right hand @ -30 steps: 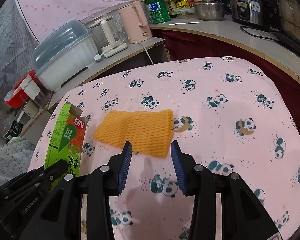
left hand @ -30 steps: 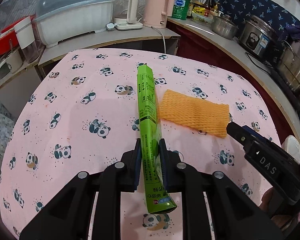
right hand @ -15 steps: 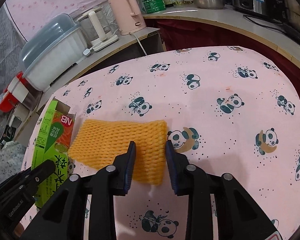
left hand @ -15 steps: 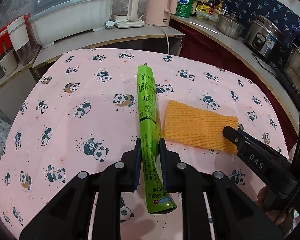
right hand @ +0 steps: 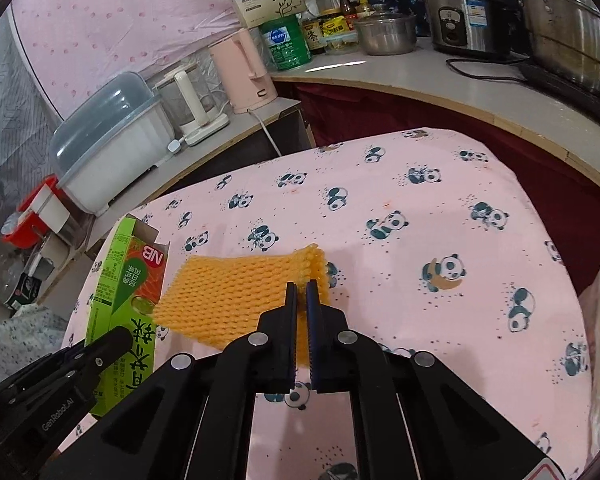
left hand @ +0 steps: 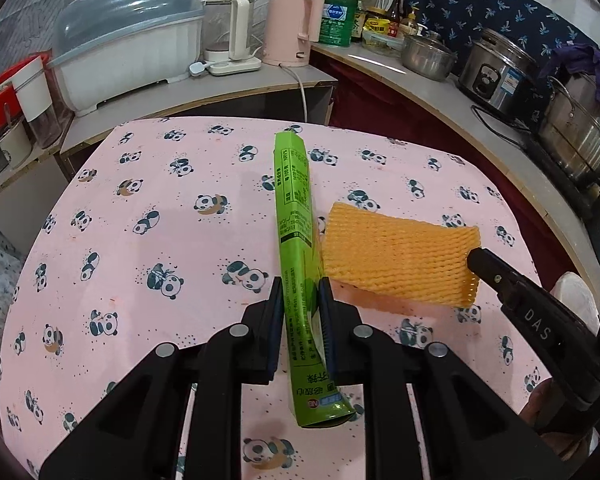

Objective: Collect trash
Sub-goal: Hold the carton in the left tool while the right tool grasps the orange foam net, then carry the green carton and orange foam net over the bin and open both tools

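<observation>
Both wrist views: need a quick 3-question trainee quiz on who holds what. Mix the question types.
1. True or false: the left gripper is shut on the green carton.
2. What does the right gripper pinch? A) pink kettle B) orange foam net C) tablecloth
3. Fill in: seen from the left wrist, the orange foam net lies to the ___ of the carton.

Key: 1 true; 2 B, clamped at the net's edge; 3 right, over the panda tablecloth.
</observation>
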